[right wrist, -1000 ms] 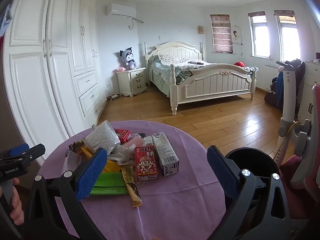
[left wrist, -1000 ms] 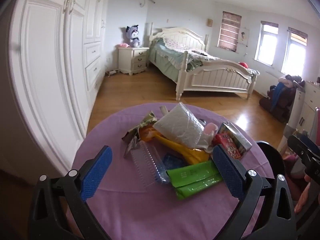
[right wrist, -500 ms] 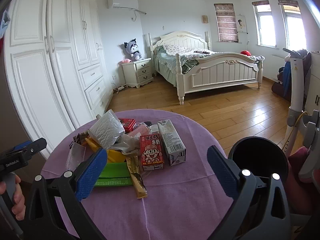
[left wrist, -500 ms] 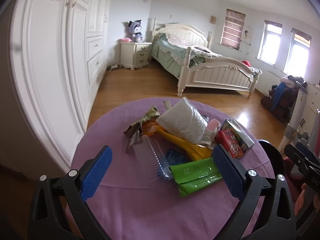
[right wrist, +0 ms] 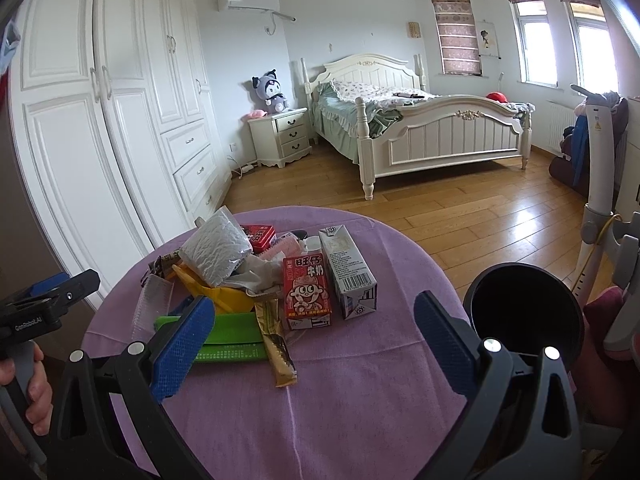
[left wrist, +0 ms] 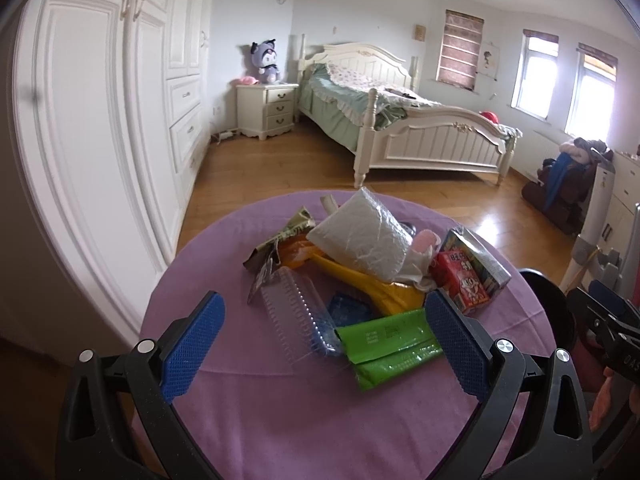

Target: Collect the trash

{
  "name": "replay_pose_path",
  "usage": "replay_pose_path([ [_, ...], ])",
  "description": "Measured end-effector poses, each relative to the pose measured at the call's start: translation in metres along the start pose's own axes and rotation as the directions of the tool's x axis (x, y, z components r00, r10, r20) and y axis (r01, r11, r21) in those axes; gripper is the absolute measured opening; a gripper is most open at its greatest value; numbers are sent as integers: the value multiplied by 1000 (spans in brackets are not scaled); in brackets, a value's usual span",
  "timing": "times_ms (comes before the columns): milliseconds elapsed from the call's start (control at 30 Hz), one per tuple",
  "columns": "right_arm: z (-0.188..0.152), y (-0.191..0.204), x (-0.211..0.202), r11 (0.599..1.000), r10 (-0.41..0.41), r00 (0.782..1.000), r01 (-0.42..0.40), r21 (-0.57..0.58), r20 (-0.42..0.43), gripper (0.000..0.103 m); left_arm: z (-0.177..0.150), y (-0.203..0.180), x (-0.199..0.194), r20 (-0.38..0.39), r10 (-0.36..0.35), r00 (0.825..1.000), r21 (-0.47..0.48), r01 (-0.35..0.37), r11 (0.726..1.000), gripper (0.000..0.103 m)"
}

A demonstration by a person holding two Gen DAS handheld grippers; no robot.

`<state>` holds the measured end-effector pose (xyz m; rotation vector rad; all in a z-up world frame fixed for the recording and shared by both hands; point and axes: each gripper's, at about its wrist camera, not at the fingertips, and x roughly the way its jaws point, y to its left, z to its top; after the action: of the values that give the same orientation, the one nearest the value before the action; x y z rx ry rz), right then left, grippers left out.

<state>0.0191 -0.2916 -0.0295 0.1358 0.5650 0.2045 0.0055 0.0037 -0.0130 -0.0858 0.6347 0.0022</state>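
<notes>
left wrist view: green wrapper (left wrist: 390, 340) lies between spread fingers (left wrist: 192, 340)

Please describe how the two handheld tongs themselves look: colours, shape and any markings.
Both the left tongs and the right tongs have a black plastic frame that forks into two arms with triangular cut-outs and silver round bolts. Each finger carries a blue pad with a fine knurled texture. The left tool's body bears white lettering, "GenRobot.AI" as far as legible. No cables or sleeves show.

Matt cloth under glossy wrappers

The round surface's matt purple cloth (right wrist: 360, 380) carries a crinkled silvery foil pouch (right wrist: 218, 254), glossy green plastic packet (left wrist: 390, 342), ribbed clear plastic tray (left wrist: 294, 318) and printed red paper carton (right wrist: 306, 294).
</notes>
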Motion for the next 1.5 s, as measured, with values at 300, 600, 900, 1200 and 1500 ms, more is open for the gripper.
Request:
replay_pose_path([
  [300,-2,-1,0,1000,1,1000,-1,0,-10,98,-2,5,3,-13,-8,1000,-19,8,1000,99],
  [600,-3,1,2,1000,0,1000,0,-9,-14,98,-3,8,5,-19,-10,1000,-28,10,1000,99],
  [900,-3,1,2,1000,4,1000,-4,-6,-12,98,-5,10,5,-18,-4,1000,-34,3,999,99],
  [1200,-4,0,3,1000,2,1000,-2,0,-14,98,-4,11,5,-18,-5,1000,-35,4,999,99],
  [1500,-5,-2,3,1000,2,1000,-2,6,-14,98,-5,12,6,-18,-4,1000,-40,4,999,99],
])
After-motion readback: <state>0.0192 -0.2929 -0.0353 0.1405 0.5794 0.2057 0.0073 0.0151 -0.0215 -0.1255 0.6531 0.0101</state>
